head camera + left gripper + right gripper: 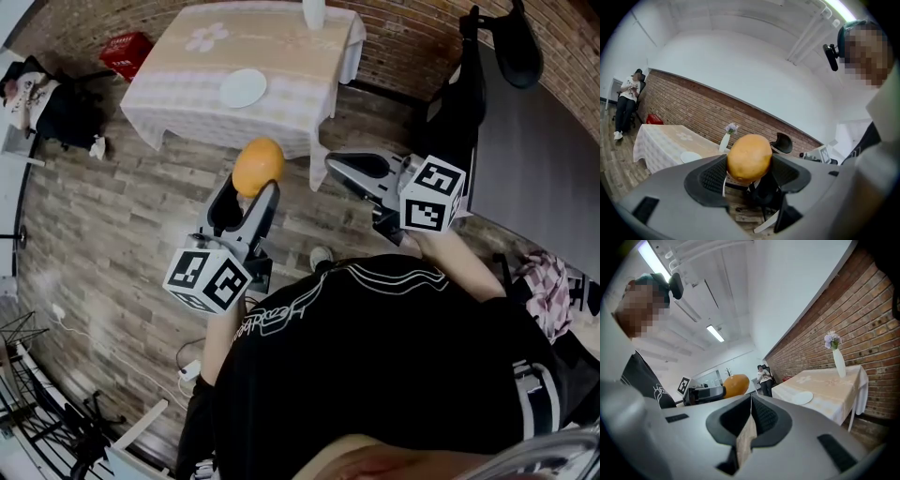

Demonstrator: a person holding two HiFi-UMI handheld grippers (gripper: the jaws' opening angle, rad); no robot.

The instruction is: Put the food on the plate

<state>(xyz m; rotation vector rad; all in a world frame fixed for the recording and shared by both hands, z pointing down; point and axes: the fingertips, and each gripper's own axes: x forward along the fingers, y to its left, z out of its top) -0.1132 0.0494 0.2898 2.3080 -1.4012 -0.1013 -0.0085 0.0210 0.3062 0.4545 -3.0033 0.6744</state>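
An orange round fruit is clamped between the jaws of my left gripper, held in the air over the wooden floor short of the table. It fills the middle of the left gripper view, the fruit pressed by both pads. A small white plate lies on the cloth-covered table ahead; the plate shows small at the left, and the plate appears again in the right gripper view. My right gripper is shut and empty, its jaws meeting, to the right of the fruit.
A white vase with flowers stands at the table's far end. A black office chair is at the right near a grey desk. A red crate sits left of the table. A seated person is by the brick wall.
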